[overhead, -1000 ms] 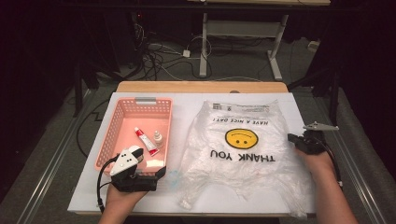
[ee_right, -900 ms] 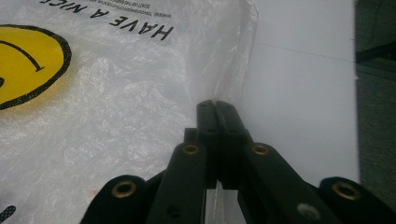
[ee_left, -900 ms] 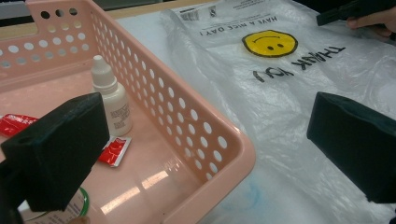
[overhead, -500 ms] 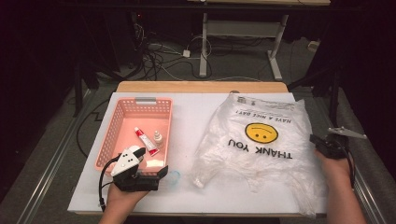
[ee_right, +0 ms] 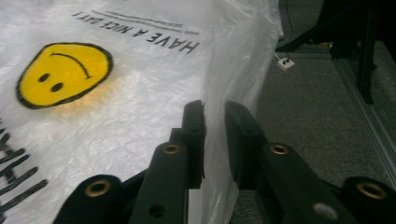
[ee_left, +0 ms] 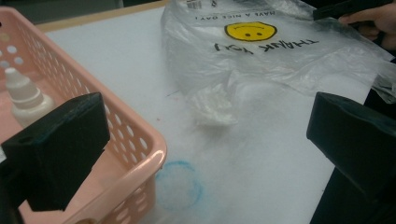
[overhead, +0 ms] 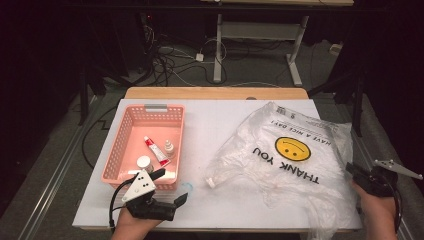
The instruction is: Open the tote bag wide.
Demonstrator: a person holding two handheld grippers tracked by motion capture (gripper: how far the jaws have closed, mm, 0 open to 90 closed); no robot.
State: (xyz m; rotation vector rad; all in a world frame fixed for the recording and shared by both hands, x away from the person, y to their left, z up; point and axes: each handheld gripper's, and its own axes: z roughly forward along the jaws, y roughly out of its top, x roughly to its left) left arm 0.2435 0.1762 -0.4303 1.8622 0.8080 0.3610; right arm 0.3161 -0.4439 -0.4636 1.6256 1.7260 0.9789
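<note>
A clear plastic bag (overhead: 290, 150) with a yellow smiley and "THANK YOU" lies on the right half of the white table. My right gripper (overhead: 352, 170) is at the bag's right edge, by the table's right side. In the right gripper view the jaws (ee_right: 215, 112) have just been opening; a narrow gap shows, with the bag's (ee_right: 116, 93) thin edge running between them. My left gripper (overhead: 171, 186) stands wide open at the pink basket's (overhead: 120, 150) near right corner, nothing between its jaws (ee_left: 208, 116).
In the basket lie a red tube (overhead: 156, 150), a small dropper bottle (overhead: 169, 148) and a round white cap (overhead: 144, 162). A faint blue ring (ee_left: 180, 184) marks the table beside the basket. The bag overhangs the table's right and front edges.
My right hand has dragged the bag to the right across the table, up to its right edge. The left gripper has stayed by the basket.
</note>
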